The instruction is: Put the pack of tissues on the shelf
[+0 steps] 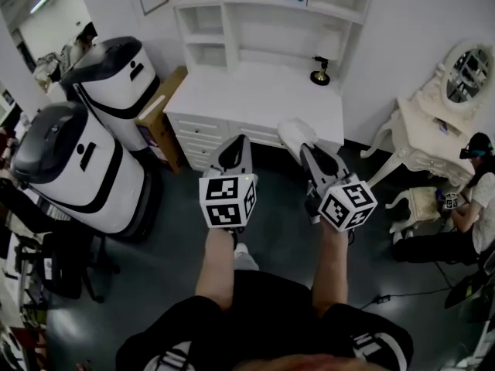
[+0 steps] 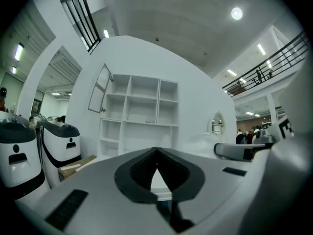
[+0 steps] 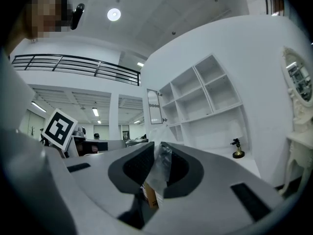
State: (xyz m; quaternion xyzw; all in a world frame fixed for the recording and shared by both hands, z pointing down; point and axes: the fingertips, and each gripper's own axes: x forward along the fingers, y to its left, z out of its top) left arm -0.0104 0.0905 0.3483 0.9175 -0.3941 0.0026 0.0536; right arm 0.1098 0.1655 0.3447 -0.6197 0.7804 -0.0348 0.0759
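Two bare forearms reach forward over a dark floor [image 1: 282,238], each holding a tool with a marker cube. The left tool [image 1: 235,147] points at the drawers of a white table [image 1: 255,95]. The right tool [image 1: 308,151] carries a white pack of tissues [image 1: 295,134] at its tip, just before the table's front edge. A white shelf [image 1: 232,22] stands on the table, a small lamp [image 1: 320,73] beside it. Two large white-and-black machines [image 1: 77,168] stand well left; a seated person [image 1: 476,207] is at the right.

No legible words or numbers are showing; the left cube [image 1: 227,201] and right cube [image 1: 347,204] are bearing only square coded markers.
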